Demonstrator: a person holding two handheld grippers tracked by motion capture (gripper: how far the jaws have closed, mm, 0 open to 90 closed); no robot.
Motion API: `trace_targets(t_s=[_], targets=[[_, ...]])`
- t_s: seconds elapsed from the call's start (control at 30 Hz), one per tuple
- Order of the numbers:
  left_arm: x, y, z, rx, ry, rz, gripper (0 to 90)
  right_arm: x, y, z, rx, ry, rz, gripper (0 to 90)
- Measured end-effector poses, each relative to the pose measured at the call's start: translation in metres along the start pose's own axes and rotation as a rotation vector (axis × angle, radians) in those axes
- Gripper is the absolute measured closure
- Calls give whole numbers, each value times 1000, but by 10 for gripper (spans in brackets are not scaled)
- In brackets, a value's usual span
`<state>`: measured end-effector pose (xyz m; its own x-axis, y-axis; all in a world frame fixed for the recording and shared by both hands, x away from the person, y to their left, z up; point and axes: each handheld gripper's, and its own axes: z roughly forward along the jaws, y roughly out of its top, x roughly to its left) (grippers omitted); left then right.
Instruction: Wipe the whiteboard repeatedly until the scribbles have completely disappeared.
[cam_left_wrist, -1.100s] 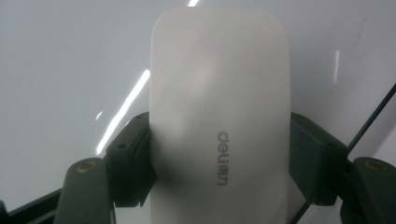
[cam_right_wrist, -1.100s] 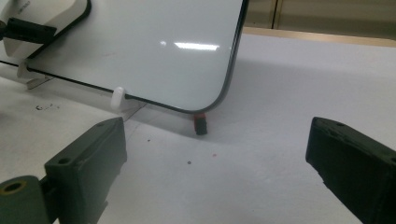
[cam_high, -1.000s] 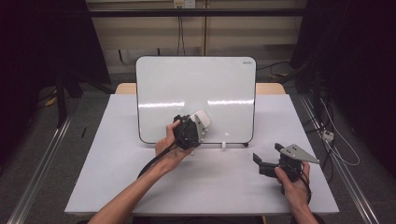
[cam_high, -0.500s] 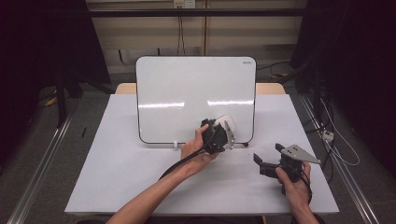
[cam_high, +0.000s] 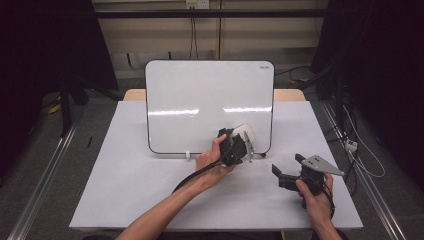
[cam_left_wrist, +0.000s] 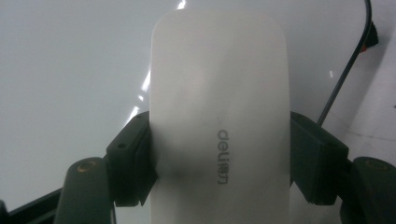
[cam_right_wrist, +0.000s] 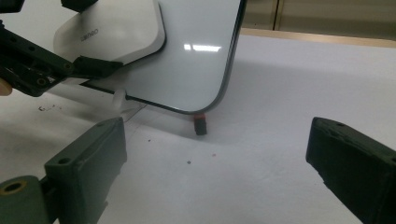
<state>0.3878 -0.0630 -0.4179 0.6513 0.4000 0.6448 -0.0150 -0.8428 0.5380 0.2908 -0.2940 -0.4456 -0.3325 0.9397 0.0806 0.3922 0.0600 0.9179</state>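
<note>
1. left gripper (cam_high: 239, 146) clamps the white eraser (cam_left_wrist: 219, 116), pressed flat on the whiteboard (cam_high: 200, 100) near its lower right corner.
2. right gripper (cam_high: 289, 170) rests on the table (cam_high: 125, 170), jaws wide, holding nothing.

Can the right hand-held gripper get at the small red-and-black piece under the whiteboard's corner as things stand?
Probably yes: the right hand-held gripper is open and the red-and-black piece sits straight ahead on bare table, nothing between.
</note>
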Motion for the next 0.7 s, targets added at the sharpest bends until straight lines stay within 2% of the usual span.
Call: trace_targets(t_s=[0.2, 0.33, 0.4, 0.53, 0.67, 0.7], targets=[[18, -15, -7, 25, 25, -56, 312, 0, 0, 1, -2, -1, 0, 51], [33, -27, -11, 26, 29, -124, 312, 1, 2, 2, -2, -1, 0, 51], [40, -32, -13, 15, 11, -168, 312, 3, 2, 3, 2, 1, 0, 51], [48, -42, -17, -15, -31, -216, 312, 2, 2, 4, 4, -1, -1, 50], [57, -52, -22, -56, -94, -307, 312, 2, 1, 2, 4, -5, 2, 51], [60, -54, -26, -70, -98, -310, 312, 1, 1, 2, 3, -5, 1, 51]])
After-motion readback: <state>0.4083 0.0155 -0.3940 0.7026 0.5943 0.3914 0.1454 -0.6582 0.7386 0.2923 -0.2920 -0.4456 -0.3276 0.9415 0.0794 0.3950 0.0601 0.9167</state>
